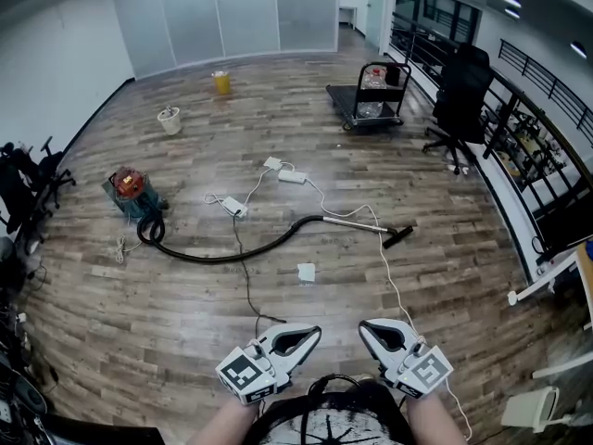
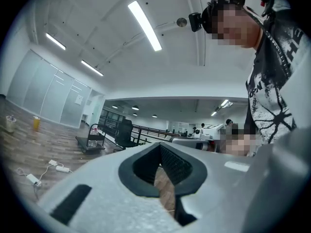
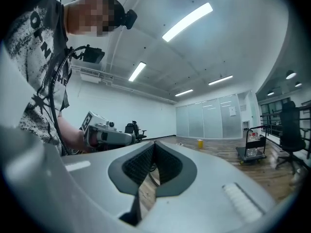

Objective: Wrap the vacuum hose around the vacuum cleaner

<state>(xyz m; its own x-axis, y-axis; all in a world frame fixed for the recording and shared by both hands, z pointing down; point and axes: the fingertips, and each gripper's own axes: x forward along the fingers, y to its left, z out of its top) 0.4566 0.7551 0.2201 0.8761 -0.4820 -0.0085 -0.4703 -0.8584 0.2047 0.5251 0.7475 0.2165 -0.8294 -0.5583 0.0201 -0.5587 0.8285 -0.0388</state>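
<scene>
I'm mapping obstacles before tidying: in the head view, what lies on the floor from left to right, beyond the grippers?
Red-topped teal vacuum cleaner → white bucket → yellow bucket → flat white square on the floor → black flatbed cart → black office chair.

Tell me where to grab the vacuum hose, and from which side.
Probably the black hose just before the metal wand, from above, jaws across it: it lies flat on the floor, free end farthest from the vacuum.
</scene>
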